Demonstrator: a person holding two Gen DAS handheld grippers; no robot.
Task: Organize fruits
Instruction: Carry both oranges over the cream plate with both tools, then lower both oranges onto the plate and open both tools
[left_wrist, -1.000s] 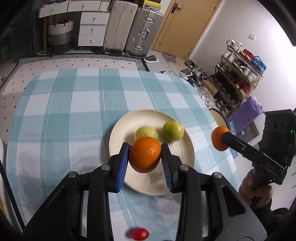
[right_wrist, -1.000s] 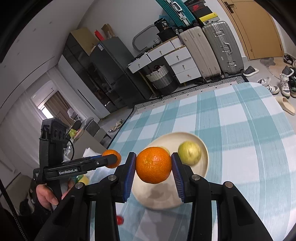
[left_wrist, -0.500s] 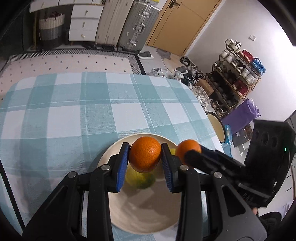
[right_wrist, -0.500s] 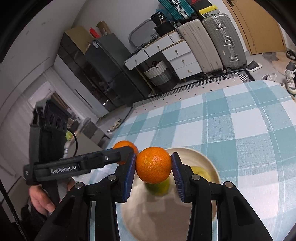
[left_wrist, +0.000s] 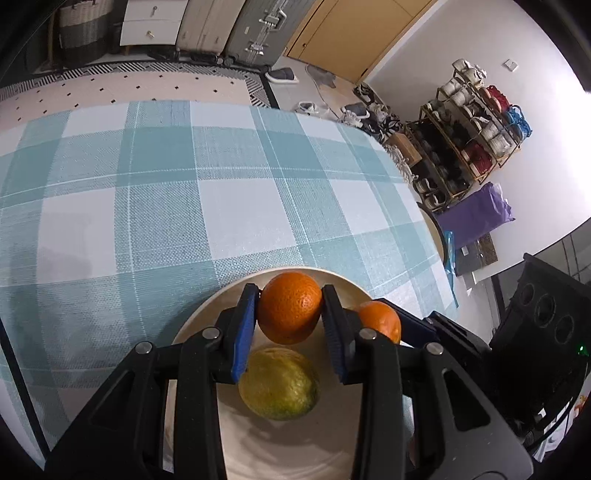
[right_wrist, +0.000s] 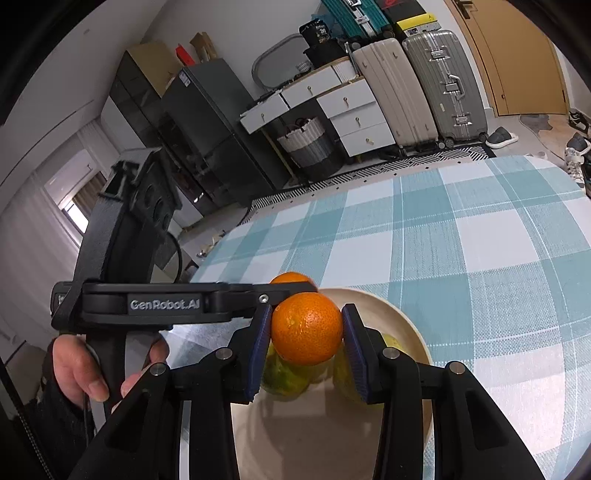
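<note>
- One round worktop (left_wrist: 155, 206), covered by a teal-and-white checked cloth.
- One cream plate (left_wrist: 207, 317) sits on the worktop near the edge closest to the person. The right wrist view shows its rim (right_wrist: 406, 325) too.
- Two oranges, one in each gripper, both held above the plate.
- The left gripper (left_wrist: 290, 325) has its blue-padded fingers (left_wrist: 243, 332) pressed on either side of the left orange (left_wrist: 290, 312), over the far part of the plate. In the right wrist view this gripper (right_wrist: 284, 291) reaches in from the left, with its orange (right_wrist: 291, 277) showing only partly behind the finger.
- The right gripper (right_wrist: 306, 336) has its fingers (right_wrist: 258, 343) clamped on the right orange (right_wrist: 306, 332), over the plate. In the left wrist view this orange (left_wrist: 380, 321) sits just beside the left gripper's right finger, very close to the left orange; contact cannot be told.
- Yellow-green citrus fruits lie on the plate below the oranges. The left wrist view shows one (left_wrist: 279, 384). The right wrist view shows two, one (right_wrist: 284, 376) under the right orange and another (right_wrist: 388, 341) mostly hidden behind the right finger.
- One hand (right_wrist: 85, 365), in a dark sleeve, grips the left gripper's handle beyond the worktop's left edge.
- Two suitcases (right_wrist: 443, 81) stand upright side by side against the far wall.
</note>
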